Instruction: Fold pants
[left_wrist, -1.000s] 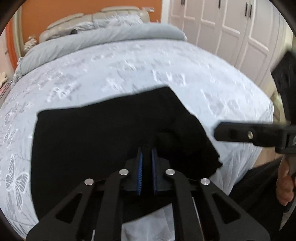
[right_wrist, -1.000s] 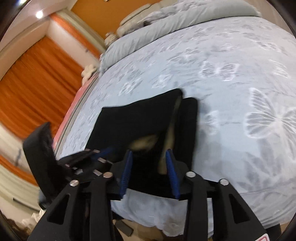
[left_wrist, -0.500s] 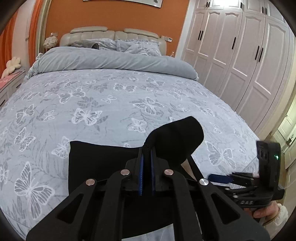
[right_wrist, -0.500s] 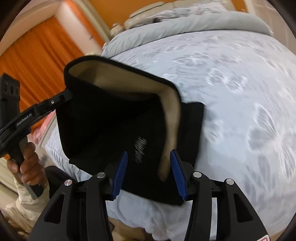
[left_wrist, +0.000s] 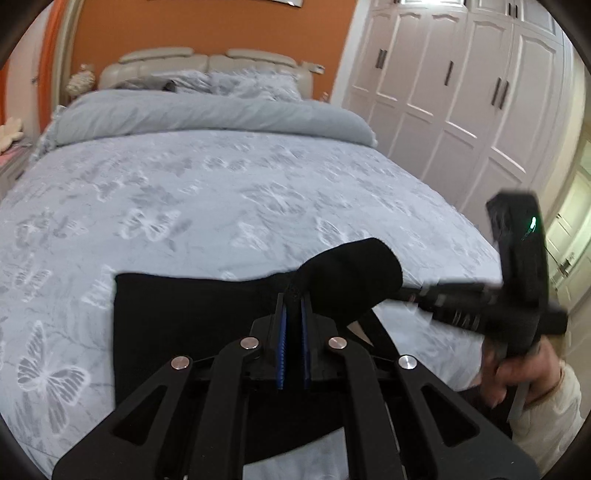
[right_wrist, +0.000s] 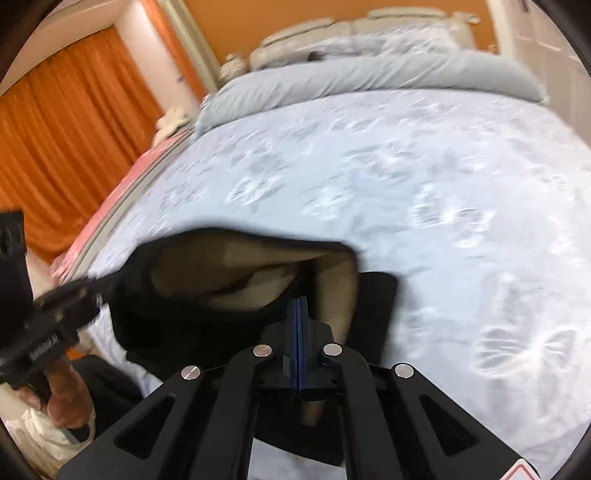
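Black pants (left_wrist: 192, 332) with a tan fleece lining (right_wrist: 236, 273), lying at the foot of a bed (left_wrist: 221, 206) dressed in a pale blue butterfly-print cover, near edge lifted clear of the mattress. Left gripper (left_wrist: 291, 306) with blue-padded fingers (left_wrist: 282, 332) pinched on a raised, rolled fold of the black fabric. Right gripper (right_wrist: 297, 314) with fingers pressed together on the lifted waistband edge, lining gaping open just beyond it. From the left wrist view, right gripper (left_wrist: 406, 291) reaching in from the right, held by a hand (left_wrist: 509, 373). From the right wrist view, left gripper (right_wrist: 88, 288) gripping the same raised edge further left. Grey folded duvet (left_wrist: 207, 114), pillows and padded headboard (left_wrist: 199, 64) at the far end; white wardrobe doors (left_wrist: 461, 92) to the right, orange curtains (right_wrist: 74, 129) to the left.
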